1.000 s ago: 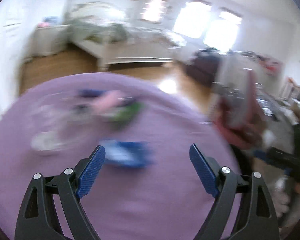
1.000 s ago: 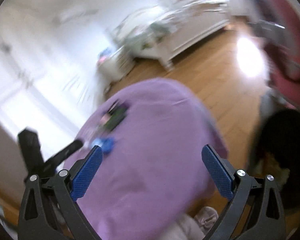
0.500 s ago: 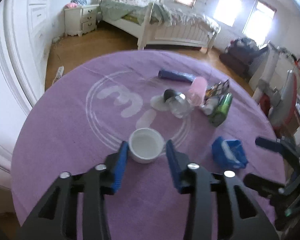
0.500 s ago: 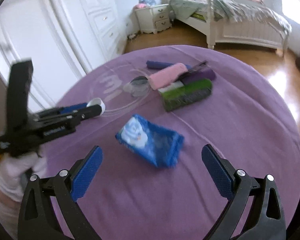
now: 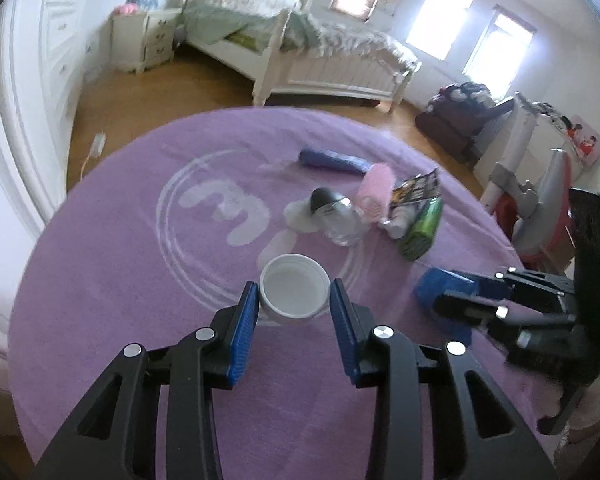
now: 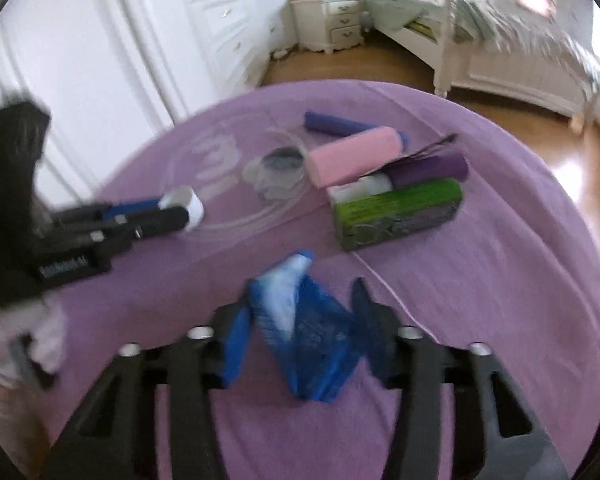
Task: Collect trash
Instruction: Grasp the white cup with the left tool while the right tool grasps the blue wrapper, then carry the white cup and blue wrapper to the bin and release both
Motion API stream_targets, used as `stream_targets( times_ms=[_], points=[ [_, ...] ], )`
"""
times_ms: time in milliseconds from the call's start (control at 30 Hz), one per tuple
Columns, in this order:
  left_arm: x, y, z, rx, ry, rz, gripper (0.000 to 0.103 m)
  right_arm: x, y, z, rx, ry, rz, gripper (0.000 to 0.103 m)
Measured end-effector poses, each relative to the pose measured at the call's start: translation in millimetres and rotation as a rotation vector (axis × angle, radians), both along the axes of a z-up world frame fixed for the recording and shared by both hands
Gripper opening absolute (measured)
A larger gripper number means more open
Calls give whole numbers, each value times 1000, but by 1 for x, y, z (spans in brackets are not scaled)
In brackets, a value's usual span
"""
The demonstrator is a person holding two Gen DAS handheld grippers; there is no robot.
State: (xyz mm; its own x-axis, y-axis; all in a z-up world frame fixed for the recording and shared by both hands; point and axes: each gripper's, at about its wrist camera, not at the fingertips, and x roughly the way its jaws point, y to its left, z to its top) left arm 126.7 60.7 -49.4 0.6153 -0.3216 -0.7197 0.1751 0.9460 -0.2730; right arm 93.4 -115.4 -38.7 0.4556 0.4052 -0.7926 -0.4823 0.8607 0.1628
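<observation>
A round table with a purple cloth (image 5: 120, 280) holds the trash. My left gripper (image 5: 294, 300) is shut on a white plastic cup (image 5: 294, 288), its blue pads (image 5: 247, 316) against both sides; the cup also shows in the right wrist view (image 6: 186, 206). My right gripper (image 6: 300, 320) is closed around a crumpled blue wrapper (image 6: 304, 336), which stands up between the fingers; it also shows in the left wrist view (image 5: 440, 284). The right wrist view is blurred.
Mid-table lie a clear jar with a dark lid (image 5: 336, 216), a pink roll (image 6: 352, 156), a dark blue roll (image 6: 340, 124), a purple roll (image 6: 432, 168), a white tube (image 6: 360, 190) and a green box (image 6: 396, 212). A bed (image 5: 320, 52) and nightstand (image 5: 144, 40) stand behind.
Both grippers came down to the table and closed: the left onto the white cup, the right around the blue wrapper, which now stands crumpled between its fingers.
</observation>
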Motion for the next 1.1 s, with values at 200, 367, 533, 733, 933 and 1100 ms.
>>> stream_targets(
  times_ms=[200,367,533,733,933,1100],
  points=[
    [-35,-27,13,-37,-42,-73,36,-22,-50,23,233,32,-71,20],
    [-60,-60,33,-66,-79,-142,36,-47,-85,41,391,45,-104,20],
    [-82,-109,59,-75,-133,-240,36,-89,-134,67,538,-8,-168,20],
    [-98,-181,85,-107,-193,-361,36,-144,-217,95,568,-142,-331,20],
    [-110,-256,93,-127,-201,-500,36,-194,-300,110,547,-260,-500,20],
    [-120,-322,90,-120,-192,-627,36,-222,-360,104,572,-298,-619,20]
  ],
)
